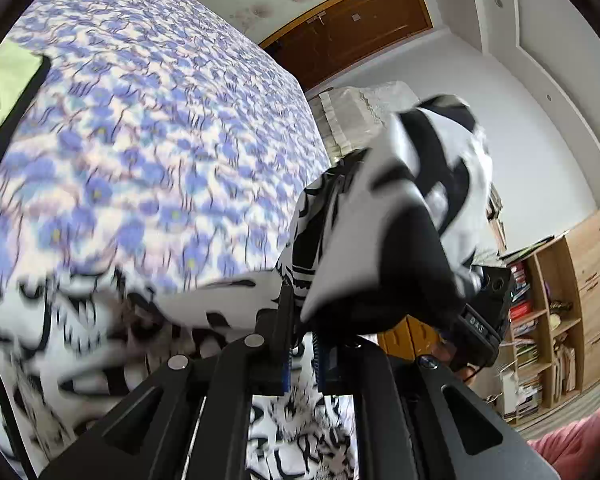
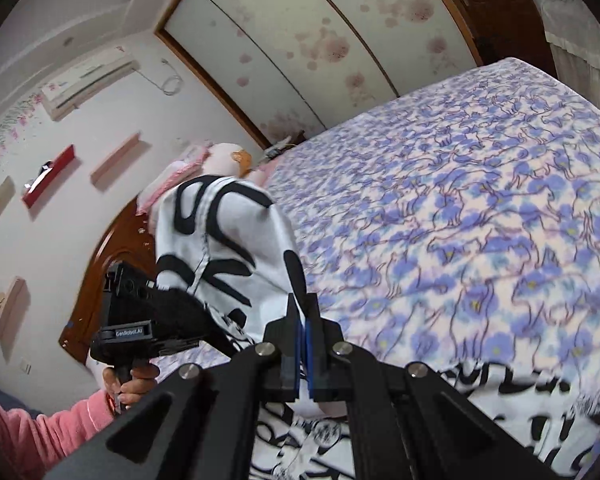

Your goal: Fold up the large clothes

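Both hands have a black-and-white printed garment [image 2: 228, 248] lifted off the bed [image 2: 480, 208], its lower part trailing on the floral cover at the near edge. The left gripper [image 1: 300, 344] has its jaws pinched tight on a fold of the cloth; the right gripper [image 2: 303, 344] likewise grips cloth with jaws closed. This looks like the lift-and-carry stage of a fold. Next, the held edge probably needs carrying across the bed and laying flat, corners matched, before release.

Motion-blurred black-and-white garment [image 1: 80, 320], its lower part cut off by the frame edge
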Demonstrator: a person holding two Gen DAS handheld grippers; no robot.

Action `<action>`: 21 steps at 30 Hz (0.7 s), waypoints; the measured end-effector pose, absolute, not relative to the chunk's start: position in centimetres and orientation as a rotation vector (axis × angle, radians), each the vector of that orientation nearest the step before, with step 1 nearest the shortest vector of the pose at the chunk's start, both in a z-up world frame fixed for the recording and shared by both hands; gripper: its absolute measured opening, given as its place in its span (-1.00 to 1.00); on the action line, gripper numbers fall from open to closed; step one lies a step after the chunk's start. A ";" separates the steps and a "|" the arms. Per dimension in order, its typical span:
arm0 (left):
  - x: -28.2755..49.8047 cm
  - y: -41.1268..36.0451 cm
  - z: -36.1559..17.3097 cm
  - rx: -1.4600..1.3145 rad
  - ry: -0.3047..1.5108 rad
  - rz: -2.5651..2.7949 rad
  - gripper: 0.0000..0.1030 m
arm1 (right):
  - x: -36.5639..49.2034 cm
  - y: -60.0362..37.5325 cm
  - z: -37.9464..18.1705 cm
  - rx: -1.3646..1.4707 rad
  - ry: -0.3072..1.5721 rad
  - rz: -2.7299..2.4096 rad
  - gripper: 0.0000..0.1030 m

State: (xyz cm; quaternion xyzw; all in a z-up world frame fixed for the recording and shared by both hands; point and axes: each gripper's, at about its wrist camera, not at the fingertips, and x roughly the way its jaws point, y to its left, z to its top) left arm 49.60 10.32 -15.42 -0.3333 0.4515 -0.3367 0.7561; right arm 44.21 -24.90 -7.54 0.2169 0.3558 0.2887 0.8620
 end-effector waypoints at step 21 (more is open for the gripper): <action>29.8 9.4 -27.1 -0.620 1.341 -0.383 -0.40 | 28.8 -28.0 -22.9 0.585 1.194 0.285 -0.81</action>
